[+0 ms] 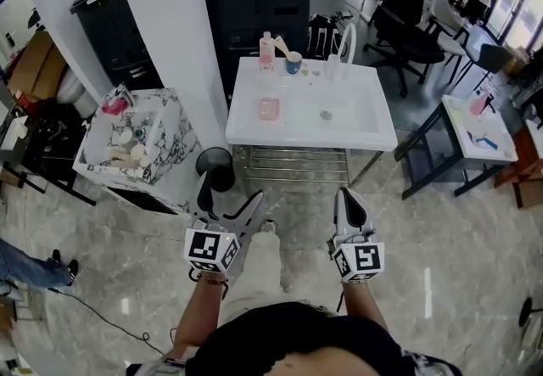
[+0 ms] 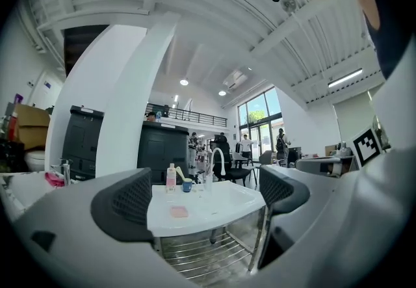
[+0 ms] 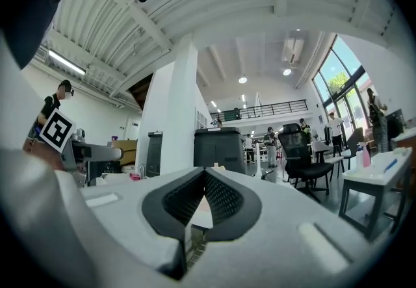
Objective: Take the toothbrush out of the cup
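Observation:
A blue cup [image 1: 293,64] stands at the back of a white sink table [image 1: 356,132], and a pale toothbrush [image 1: 282,46] leans out of it to the left. In the left gripper view the cup [image 2: 187,185] and the toothbrush [image 2: 180,173] show far off between the jaws. Both grippers hang low over the floor, well short of the table. My left gripper [image 1: 229,201] [image 2: 203,199] is open and holds nothing. My right gripper [image 1: 349,199] [image 3: 205,179] is shut, its pads meeting at the tip with nothing between them.
Beside the cup stand a pink bottle [image 1: 266,50] and a white faucet [image 1: 346,41]; a pink soap [image 1: 269,109] lies on the table. A marbled counter [image 1: 174,179] and a black bin [image 1: 217,167] are at the left. An office chair [image 1: 416,22] and a side table [image 1: 479,126] are at the right.

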Available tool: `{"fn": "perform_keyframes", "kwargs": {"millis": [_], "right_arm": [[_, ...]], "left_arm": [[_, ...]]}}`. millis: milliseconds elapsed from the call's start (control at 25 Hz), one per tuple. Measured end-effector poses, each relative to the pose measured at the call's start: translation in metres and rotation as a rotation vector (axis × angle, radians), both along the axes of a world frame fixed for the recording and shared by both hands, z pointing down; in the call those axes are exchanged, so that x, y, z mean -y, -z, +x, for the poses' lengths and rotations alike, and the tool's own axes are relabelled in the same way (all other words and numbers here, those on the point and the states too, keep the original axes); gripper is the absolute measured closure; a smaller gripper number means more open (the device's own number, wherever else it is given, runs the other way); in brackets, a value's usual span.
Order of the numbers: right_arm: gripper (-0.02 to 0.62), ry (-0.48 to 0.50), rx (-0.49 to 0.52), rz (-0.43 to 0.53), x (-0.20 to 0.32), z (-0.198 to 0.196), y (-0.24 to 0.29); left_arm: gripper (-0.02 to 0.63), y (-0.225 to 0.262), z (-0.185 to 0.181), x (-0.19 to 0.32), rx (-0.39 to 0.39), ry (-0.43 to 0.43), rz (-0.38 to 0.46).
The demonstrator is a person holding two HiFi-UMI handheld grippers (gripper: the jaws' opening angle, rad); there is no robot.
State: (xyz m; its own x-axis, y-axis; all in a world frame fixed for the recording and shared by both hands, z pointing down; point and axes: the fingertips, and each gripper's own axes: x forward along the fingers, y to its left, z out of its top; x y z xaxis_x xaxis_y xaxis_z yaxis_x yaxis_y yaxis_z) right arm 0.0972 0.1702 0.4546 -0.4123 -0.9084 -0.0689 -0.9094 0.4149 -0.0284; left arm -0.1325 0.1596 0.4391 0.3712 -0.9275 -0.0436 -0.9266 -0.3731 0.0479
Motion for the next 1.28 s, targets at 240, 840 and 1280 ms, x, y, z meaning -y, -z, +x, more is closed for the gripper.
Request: {"fn": "perform_keyframes", "kwargs": {"millis": [240,840,1280], "right_arm": [[0.591,0.022,-0.027,0.083,0.038,-0.010,0.012],[0.591,-0.033,-0.019,0.037,0.201,-0.011,0.004],[0.591,-0.098,-0.018,0.028,0.319,-0.009,0.009]], "left_arm": [[0.112,0.000,-0.004,0.050,-0.015,0.026,0.033],[0.112,-0.003,0.025,0.246,-0.021,-0.101,0.015],[0.112,-0.020,0.033,0.381,-0.051,-0.165,-0.064]]}}
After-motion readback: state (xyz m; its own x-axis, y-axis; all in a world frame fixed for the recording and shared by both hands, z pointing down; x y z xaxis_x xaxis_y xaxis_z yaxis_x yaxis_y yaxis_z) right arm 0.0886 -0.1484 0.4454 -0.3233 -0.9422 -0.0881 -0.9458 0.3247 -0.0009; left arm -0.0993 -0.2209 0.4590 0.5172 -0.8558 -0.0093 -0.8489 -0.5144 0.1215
